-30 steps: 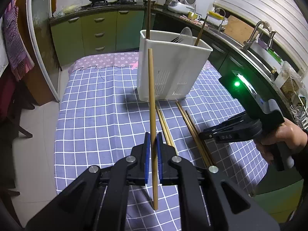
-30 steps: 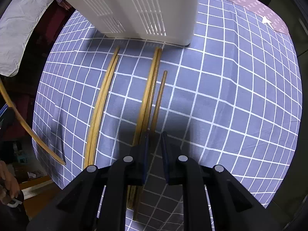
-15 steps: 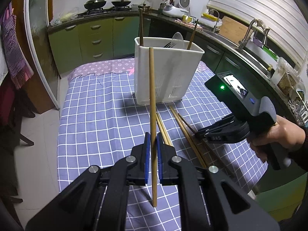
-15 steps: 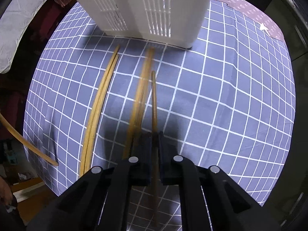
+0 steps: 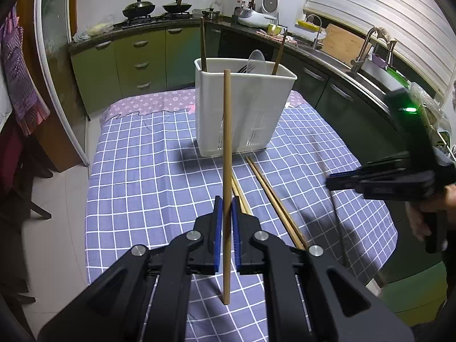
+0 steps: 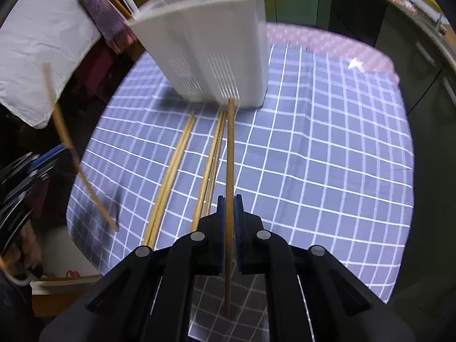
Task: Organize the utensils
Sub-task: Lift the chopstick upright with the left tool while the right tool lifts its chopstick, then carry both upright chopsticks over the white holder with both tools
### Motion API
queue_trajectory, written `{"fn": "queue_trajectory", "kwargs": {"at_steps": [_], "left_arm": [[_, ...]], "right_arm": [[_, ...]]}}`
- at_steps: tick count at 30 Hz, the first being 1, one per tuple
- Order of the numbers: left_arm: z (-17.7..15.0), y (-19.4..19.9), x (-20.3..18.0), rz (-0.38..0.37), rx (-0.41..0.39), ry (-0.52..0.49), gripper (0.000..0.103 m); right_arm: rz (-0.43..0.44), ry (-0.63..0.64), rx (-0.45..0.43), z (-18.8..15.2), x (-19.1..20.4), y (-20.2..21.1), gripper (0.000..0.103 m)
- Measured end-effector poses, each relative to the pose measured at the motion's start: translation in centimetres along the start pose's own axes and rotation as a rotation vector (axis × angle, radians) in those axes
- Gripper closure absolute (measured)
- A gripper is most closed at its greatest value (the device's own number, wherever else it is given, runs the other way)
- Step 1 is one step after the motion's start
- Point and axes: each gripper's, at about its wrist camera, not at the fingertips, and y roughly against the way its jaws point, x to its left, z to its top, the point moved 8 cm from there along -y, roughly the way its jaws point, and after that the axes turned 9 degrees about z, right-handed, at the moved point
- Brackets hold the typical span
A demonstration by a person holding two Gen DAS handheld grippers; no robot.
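My left gripper (image 5: 225, 208) is shut on a wooden chopstick (image 5: 227, 154), held upright above the table, its tip in line with the white utensil holder (image 5: 242, 114). My right gripper (image 6: 229, 208) is shut on another chopstick (image 6: 229, 154), lifted off the cloth and pointing at the holder (image 6: 211, 45). The right gripper also shows in the left wrist view (image 5: 370, 178). Several chopsticks (image 5: 273, 199) lie on the checked cloth in front of the holder; they also show in the right wrist view (image 6: 176, 171). The holder has chopsticks, a fork and a spoon in it.
The table (image 5: 136, 176) has a blue checked cloth over a pink one, with its edges close on the left and right. Green kitchen cabinets (image 5: 136, 59) stand behind, a counter with a sink (image 5: 367, 65) to the right, a chair (image 5: 25, 171) on the left.
My right gripper closed on a chopstick from the cloth and lifted it, swinging up and to the right. My left gripper rose a little with its chopstick.
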Motion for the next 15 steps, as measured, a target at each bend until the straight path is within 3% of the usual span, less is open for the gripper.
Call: {"fn": "queue_trajectory", "kwargs": {"at_steps": [7, 15], "left_arm": [[-0.2, 0.5, 0.0, 0.000, -0.014, 0.002, 0.096], [-0.2, 1.3, -0.1, -0.008, -0.031, -0.006, 0.096]], "right_arm": [[0.022, 0.026, -0.140, -2.2, 0.3, 5.1, 0.096], [0.036, 0.042, -0.217, -3.4, 1.1, 7.9, 0.096]]}}
